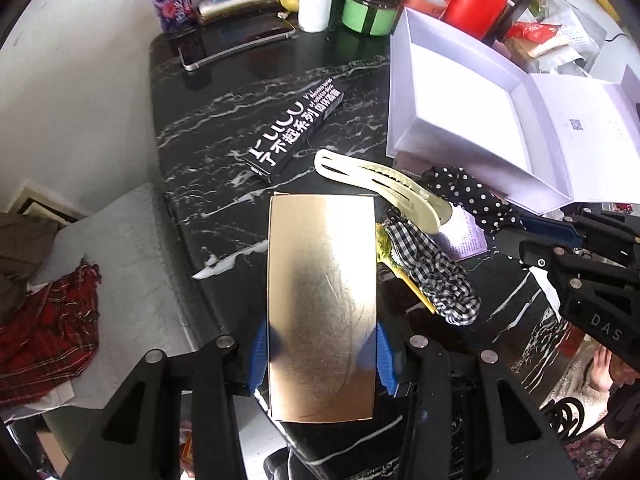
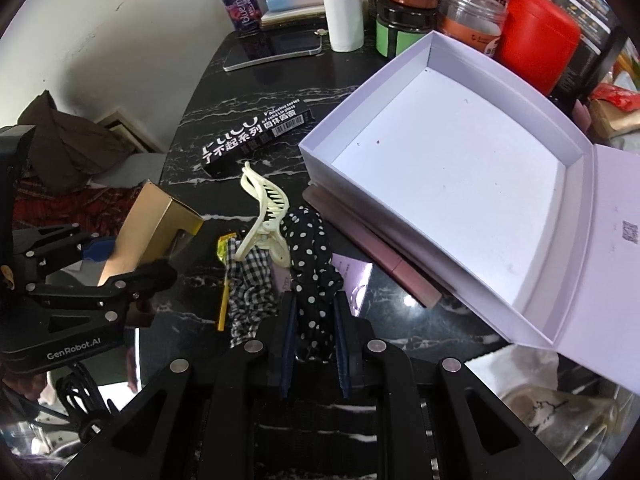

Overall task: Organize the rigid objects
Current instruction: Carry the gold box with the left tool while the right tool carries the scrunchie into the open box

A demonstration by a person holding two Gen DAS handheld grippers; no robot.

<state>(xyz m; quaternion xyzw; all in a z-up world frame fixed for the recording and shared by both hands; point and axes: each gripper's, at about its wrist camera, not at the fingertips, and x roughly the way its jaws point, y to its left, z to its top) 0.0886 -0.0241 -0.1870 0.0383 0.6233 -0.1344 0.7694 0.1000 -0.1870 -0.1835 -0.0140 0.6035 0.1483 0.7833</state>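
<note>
A: What does the left wrist view show?
B: The left gripper [image 1: 322,354] clamps a shiny gold rectangular cardboard box [image 1: 322,280] between its blue pads.

A: And the right view?
B: The right gripper [image 2: 314,344] pinches a black polka-dot fabric scrunchie [image 2: 310,256]. An open, empty white cardboard box [image 2: 452,184] lies ahead to its right, its floor visible only here.

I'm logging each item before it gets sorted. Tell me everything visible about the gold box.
The gold box is a small rectangular carton of shiny metallic card, faintly scuffed. One end is open, its flap folded out. It is clamped by its long sides between the left gripper's blue pads, above the black marble tabletop.
</note>
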